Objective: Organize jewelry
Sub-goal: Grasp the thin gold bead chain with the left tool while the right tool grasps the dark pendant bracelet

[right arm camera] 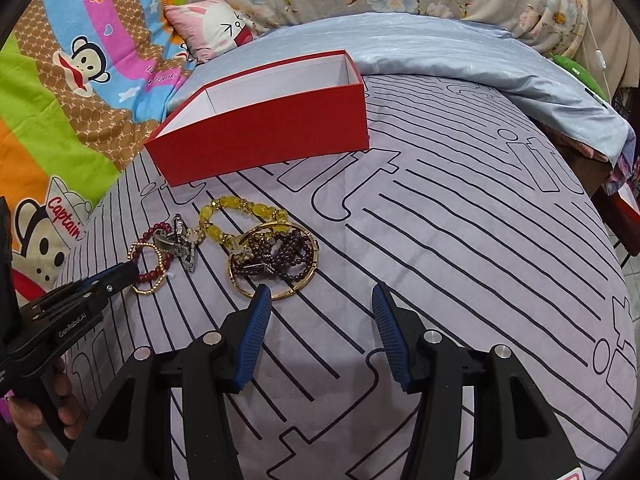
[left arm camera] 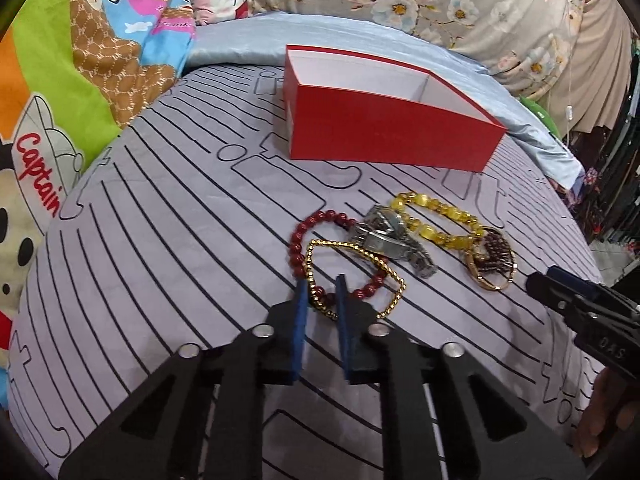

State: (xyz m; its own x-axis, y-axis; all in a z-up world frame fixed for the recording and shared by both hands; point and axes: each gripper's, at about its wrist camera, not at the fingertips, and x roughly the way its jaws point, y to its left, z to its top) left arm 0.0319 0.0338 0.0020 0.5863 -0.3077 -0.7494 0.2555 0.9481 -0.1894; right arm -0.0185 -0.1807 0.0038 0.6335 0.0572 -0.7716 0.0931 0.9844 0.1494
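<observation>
An open red box (left arm camera: 384, 120) with a white inside stands on the striped grey sheet; it also shows in the right wrist view (right arm camera: 272, 128). In front of it lies a pile of jewelry: a red bead bracelet (left arm camera: 320, 220), a gold chain bracelet (left arm camera: 384, 272), a silver watch (left arm camera: 392, 236), a yellow bead bracelet (left arm camera: 436, 220) and a gold bangle with dark beads (right arm camera: 276, 256). My left gripper (left arm camera: 322, 296) has its jaws nearly closed around the red beads and gold chain. My right gripper (right arm camera: 320, 300) is open and empty, just in front of the bangle.
Colourful cartoon bedding (left arm camera: 52, 92) lies at the left, a pink pillow (right arm camera: 216, 28) and floral fabric (left arm camera: 460, 0) behind the box. A pale blue sheet (right arm camera: 460, 52) runs along the back right. The bed edge drops off at the right.
</observation>
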